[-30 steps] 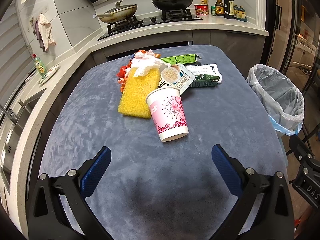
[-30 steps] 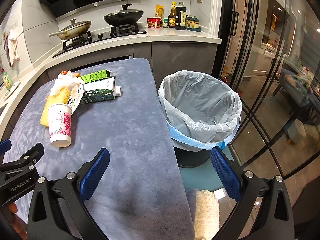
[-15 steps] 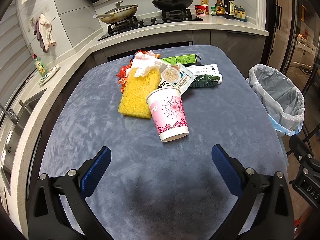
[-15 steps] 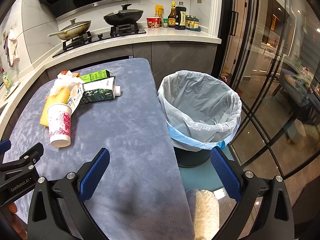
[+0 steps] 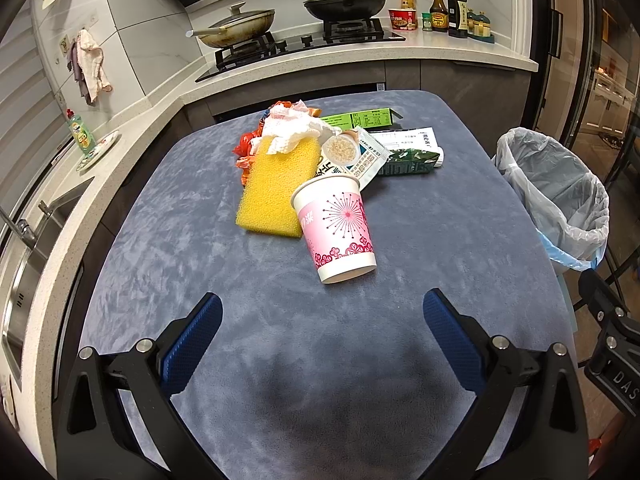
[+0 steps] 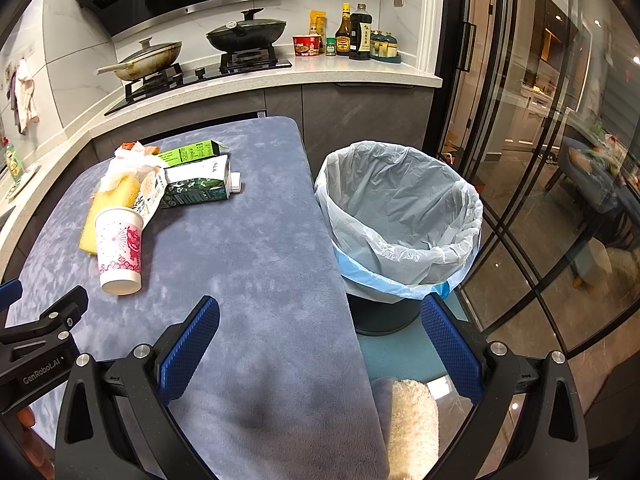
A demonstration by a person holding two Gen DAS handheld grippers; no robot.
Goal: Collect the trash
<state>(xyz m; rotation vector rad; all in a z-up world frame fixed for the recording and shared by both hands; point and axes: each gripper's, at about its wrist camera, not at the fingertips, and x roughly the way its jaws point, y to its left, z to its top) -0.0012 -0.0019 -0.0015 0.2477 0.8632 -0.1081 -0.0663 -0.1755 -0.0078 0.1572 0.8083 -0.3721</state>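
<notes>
A pile of trash lies on the grey-blue table [image 5: 200, 264]: a pink and white paper cup [image 5: 338, 232] on its side, a yellow sponge [image 5: 276, 188], crumpled white tissue [image 5: 292, 130], a food packet [image 5: 354, 156], a dark green carton [image 5: 408, 156] and a light green box [image 5: 360, 119]. My left gripper [image 5: 322, 332] hovers open over the near table, short of the cup. Over the table's right edge my right gripper [image 6: 320, 338] is open, empty. The cup [image 6: 119, 250] and carton [image 6: 200, 188] lie to its left, the lined bin [image 6: 400, 216] ahead on the right.
The bin [image 5: 556, 196] stands on the floor right of the table. A counter with a hob, two pans [image 5: 344, 0] and bottles [image 5: 456, 10] runs behind. A sink [image 5: 24, 264] sits at left. Glass doors [image 6: 540, 160] close the right side.
</notes>
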